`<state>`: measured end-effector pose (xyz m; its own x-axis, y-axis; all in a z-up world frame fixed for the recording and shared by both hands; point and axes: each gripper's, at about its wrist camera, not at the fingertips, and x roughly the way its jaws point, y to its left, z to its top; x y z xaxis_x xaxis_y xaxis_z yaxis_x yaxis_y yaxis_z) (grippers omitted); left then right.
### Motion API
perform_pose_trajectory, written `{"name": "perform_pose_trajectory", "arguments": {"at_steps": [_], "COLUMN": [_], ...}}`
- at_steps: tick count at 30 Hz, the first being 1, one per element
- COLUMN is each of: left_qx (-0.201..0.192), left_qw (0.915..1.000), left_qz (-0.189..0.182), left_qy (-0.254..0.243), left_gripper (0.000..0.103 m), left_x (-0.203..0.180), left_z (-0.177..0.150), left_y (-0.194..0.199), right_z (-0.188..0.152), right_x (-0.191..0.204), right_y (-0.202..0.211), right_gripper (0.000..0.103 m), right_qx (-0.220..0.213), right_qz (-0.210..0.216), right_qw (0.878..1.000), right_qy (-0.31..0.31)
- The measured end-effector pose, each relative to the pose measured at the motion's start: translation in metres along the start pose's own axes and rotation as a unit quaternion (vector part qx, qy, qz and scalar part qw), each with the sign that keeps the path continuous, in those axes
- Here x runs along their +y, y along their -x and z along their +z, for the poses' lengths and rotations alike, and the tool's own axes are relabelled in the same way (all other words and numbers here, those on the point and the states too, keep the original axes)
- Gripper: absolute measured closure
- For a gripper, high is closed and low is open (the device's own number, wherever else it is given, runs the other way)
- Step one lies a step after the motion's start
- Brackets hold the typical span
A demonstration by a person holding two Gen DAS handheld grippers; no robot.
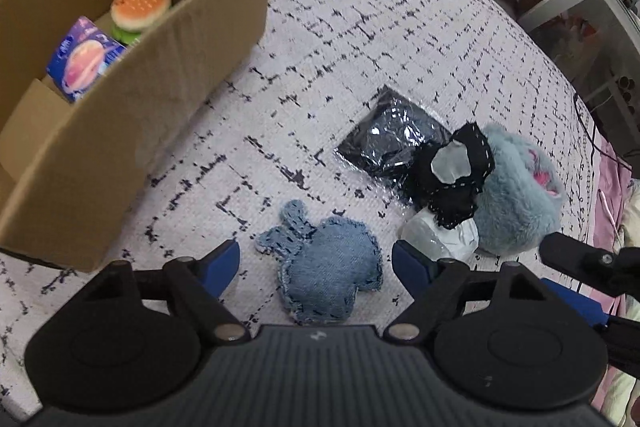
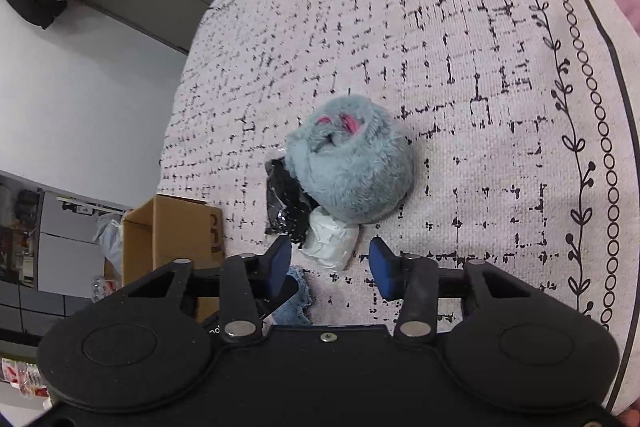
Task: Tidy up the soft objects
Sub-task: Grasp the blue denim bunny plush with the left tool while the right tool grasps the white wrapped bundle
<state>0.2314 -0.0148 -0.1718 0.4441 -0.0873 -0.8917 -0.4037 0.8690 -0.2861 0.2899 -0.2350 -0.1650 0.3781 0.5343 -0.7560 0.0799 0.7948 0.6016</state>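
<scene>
The left gripper (image 1: 316, 259) hangs over a pale rug (image 1: 360, 27) with a broken black grid pattern, its blue-padded fingers (image 1: 224, 263) spread wide apart and holding nothing. Directly between them, lying flat on the rug, is a small denim pad (image 1: 324, 267) with frayed, stitched edges; it sits in the gap without touching either finger. Up and to the left stands an open cardboard box (image 1: 168, 75), and inside it rest a squishy burger toy (image 1: 140, 11) and, just in front of that, a blue packet (image 1: 86, 57). To the right of the denim pad lies a cluster of things pressed together: a black item in clear plastic wrap (image 1: 384, 139), a black lace-trimmed piece (image 1: 460, 183) lying partly over it, a white wrapped bundle (image 1: 440, 235) just beyond the left gripper's right finger, and a fluffy grey-blue plush (image 1: 516, 187) with pink showing at its far side.

The right gripper (image 2: 330, 271) also stands open and empty, fingers well apart. The white bundle (image 2: 330, 241) lies just ahead of the gap, nearer its left finger, with the plush (image 2: 352, 163) touching it beyond, and the black wrapped item (image 2: 286, 203) tucked against the plush's left side. The cardboard box (image 2: 168, 227) shows off to the left.
</scene>
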Motion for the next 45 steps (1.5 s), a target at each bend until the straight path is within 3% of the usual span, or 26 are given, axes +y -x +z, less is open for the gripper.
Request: {"name": "perform_pose_trajectory", "arguments": {"at_steps": [4, 6, 9, 30, 45], "left_qx": [0.005, 0.001, 0.002, 0.014, -0.035], "left_qw": [0.9999, 0.9999, 0.9999, 0.9995, 0.9989], "left_qz": [0.010, 0.013, 0.009, -0.025, -0.028], "left_qy": [0.005, 0.002, 0.006, 0.011, -0.012], "left_gripper": [0.036, 0.052, 0.067, 0.083, 0.084], "left_x": [0.001, 0.001, 0.003, 0.018, 0.006], "left_z": [0.001, 0.003, 0.006, 0.021, 0.017], "left_y": [-0.007, -0.008, -0.007, 0.008, 0.054], "right_z": [0.002, 0.003, 0.003, -0.003, -0.011], "right_x": [0.000, 0.000, 0.004, 0.028, 0.041], "right_y": [-0.012, -0.019, -0.031, -0.068, -0.026], "right_gripper": [0.061, 0.061, 0.061, 0.064, 0.064], "right_qx": [0.011, 0.017, 0.025, 0.020, -0.028], "right_qz": [-0.010, -0.015, -0.024, -0.064, -0.044], "right_qw": [1.000, 1.000, 0.999, 0.997, 0.997], "right_qy": [-0.001, -0.001, 0.001, 0.034, 0.050]}}
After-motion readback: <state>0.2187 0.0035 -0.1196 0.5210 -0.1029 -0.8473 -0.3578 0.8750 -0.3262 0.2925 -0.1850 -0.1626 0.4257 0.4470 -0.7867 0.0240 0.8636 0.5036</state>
